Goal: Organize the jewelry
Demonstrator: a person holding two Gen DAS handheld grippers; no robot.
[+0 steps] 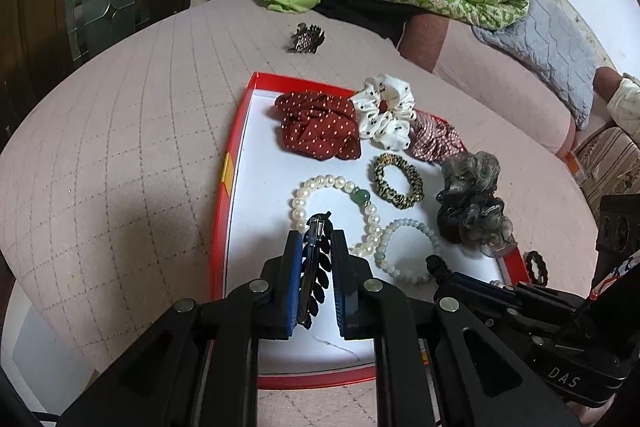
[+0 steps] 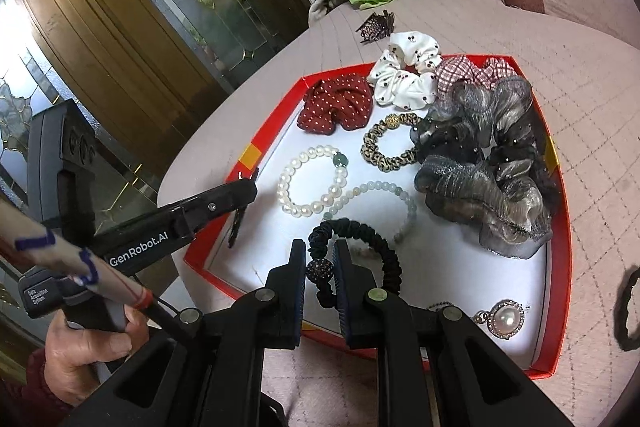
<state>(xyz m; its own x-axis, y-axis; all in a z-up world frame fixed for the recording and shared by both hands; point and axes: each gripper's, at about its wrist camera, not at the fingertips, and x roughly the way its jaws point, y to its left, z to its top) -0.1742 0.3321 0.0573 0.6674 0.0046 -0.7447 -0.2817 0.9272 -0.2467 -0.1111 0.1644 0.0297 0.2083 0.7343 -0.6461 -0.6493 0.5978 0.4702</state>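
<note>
Nearest the left wrist camera, the left gripper [image 1: 316, 247] has its jaws almost closed on a black hair clip [image 1: 314, 267] with a metal bar and leaf-shaped teeth, held above the red box [image 1: 236, 147]. Nearest the right wrist camera, the right gripper [image 2: 320, 259] has its jaws nearly closed on a black hair tie [image 2: 360, 239] with a glittering ball, over the 6 o'clock edge of the box. Inside the box, a pearl bracelet [image 1: 336, 211] lies near the centre, a dark red dotted scrunchie [image 1: 320, 127] at 12 o'clock, a grey organza scrunchie [image 2: 492, 163] at 3 o'clock, and a pearl pendant [image 2: 504, 319] at 5 o'clock. At 12 o'clock beyond the box, a brown claw clip [image 1: 306, 37] rests on the pink quilted cover [image 1: 120, 147].
</note>
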